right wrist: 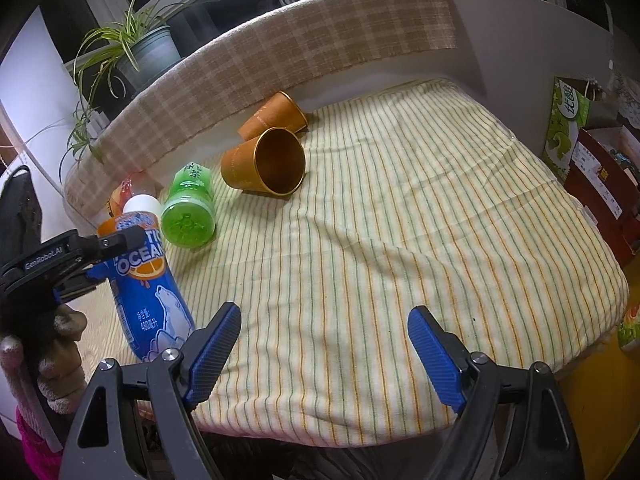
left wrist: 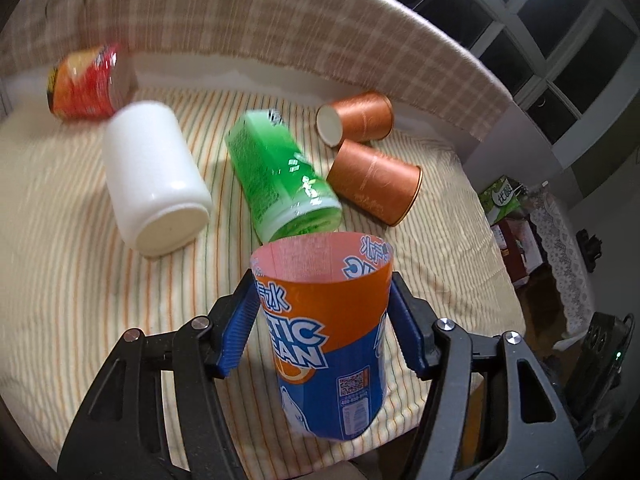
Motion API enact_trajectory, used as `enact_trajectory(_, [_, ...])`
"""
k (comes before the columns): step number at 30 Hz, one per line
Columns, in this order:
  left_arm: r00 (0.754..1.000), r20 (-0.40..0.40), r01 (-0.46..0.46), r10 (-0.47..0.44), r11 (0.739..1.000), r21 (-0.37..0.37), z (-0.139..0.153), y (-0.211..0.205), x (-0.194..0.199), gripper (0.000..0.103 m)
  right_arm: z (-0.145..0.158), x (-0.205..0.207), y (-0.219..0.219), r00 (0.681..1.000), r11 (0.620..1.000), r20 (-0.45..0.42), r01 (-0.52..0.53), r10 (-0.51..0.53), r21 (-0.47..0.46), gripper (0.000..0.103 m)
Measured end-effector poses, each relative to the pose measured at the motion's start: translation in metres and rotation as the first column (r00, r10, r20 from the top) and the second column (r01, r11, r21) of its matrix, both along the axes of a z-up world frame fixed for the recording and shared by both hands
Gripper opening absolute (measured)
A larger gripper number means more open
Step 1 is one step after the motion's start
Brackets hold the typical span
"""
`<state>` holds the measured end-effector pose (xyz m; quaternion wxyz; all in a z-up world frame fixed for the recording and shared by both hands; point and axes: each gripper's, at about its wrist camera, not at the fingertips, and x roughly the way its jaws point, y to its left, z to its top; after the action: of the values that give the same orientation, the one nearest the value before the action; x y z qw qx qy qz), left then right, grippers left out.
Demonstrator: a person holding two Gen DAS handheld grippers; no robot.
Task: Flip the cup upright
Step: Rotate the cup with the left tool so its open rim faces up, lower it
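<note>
My left gripper (left wrist: 324, 320) is shut on an orange-and-blue "Arctic Ocean" cup (left wrist: 328, 340), held with its open mouth up and tilted slightly, above the striped cloth. The same cup (right wrist: 144, 280) shows at the left of the right wrist view, clamped by the left gripper (right wrist: 76, 256). My right gripper (right wrist: 324, 344) is open and empty over the cloth's front edge. Two brown paper cups (left wrist: 376, 180) (left wrist: 356, 118) lie on their sides at the back; they also show in the right wrist view (right wrist: 264, 164) (right wrist: 276, 116).
A green cup (left wrist: 280, 176) (right wrist: 188, 208), a white jar (left wrist: 154, 176) and a red-orange cup (left wrist: 86, 80) lie on their sides on the striped cloth (right wrist: 400, 220). A checked backrest (right wrist: 280, 52) bounds the rear. A potted plant (right wrist: 132, 48) and boxes (right wrist: 592, 168) stand beyond.
</note>
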<state>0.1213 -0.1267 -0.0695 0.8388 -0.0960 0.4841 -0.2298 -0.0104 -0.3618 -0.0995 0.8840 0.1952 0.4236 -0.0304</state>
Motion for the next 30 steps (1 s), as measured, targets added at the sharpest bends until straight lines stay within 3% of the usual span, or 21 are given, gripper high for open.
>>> enact_trajectory(11, [0.979, 0.203, -0.038, 0.010, 0.990, 0.132, 0.016, -0.005, -0.012, 0.064, 0.001, -0.002, -0.001, 1.000, 1.000, 0.004, 0.004, -0.004, 0.005, 0.087])
enact_trajectory(18, [0.943, 0.332, -0.065, -0.003, 0.979, 0.193, 0.021, -0.009, -0.024, 0.064, 0.002, -0.003, 0.000, 1.000, 1.000, 0.005, -0.001, 0.001, 0.003, 0.087])
enact_trajectory(30, [0.927, 0.374, -0.079, 0.002, 0.979, 0.190, 0.012, -0.006, -0.027, 0.064, 0.003, -0.001, 0.001, 1.000, 1.000, 0.007, -0.005, 0.005, -0.009, 0.087])
